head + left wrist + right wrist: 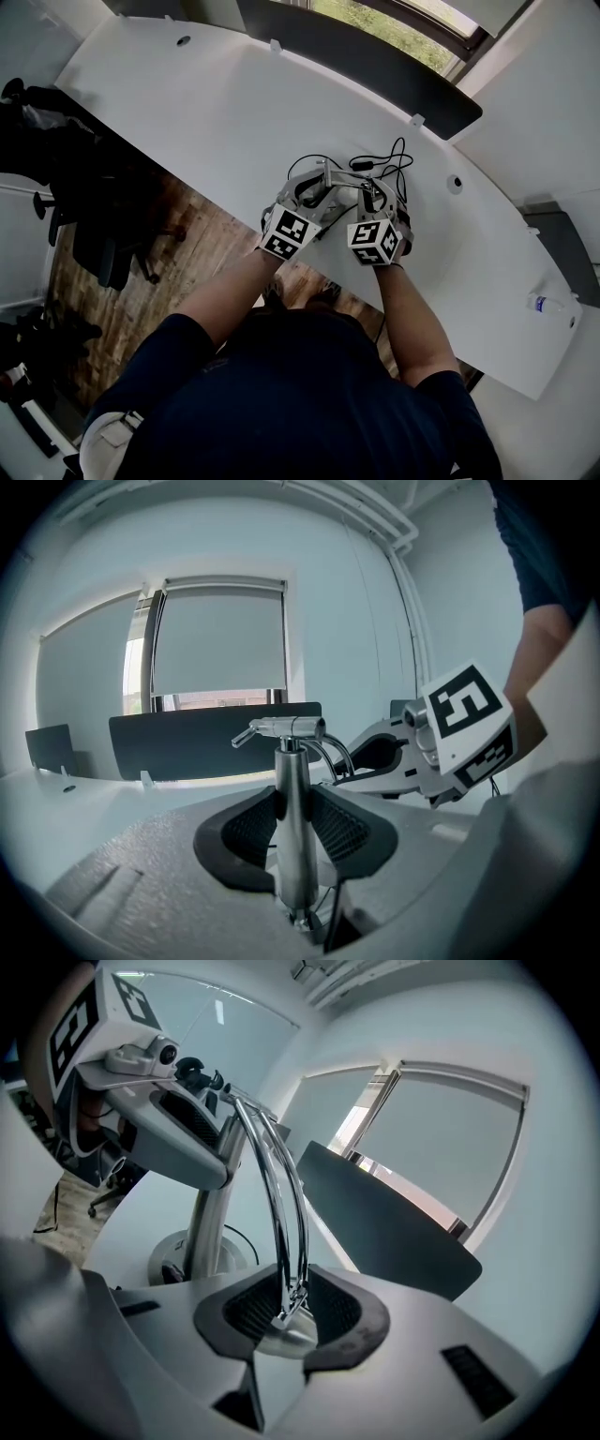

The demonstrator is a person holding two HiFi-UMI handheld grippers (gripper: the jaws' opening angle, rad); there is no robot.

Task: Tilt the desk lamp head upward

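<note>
The person stands at the curved white desk (187, 103), both forearms stretched forward and drawn in so the two grippers sit side by side, marker cubes nearly touching. The chrome desk lamp (339, 176) stands between them, close to the desk's near edge, with its black cable (398, 155) looped just behind it.

The left gripper (317, 186) points slightly downward and its jaws are clamped on the lamp's upright post (292, 827), the ribbed pads pressed against both sides of the tube partway up, below the pivot joint (286, 728) at its top.

The right gripper (373, 189) is angled more steeply down and rolled a little. Its jaws stand narrow, pads against the twin rods (286, 1232) of the lamp's arm right where they meet the domed lamp head (286, 1335), which sits low between the jaws. Behind it, the round base (183, 1251) rests flat on the desk.
</note>
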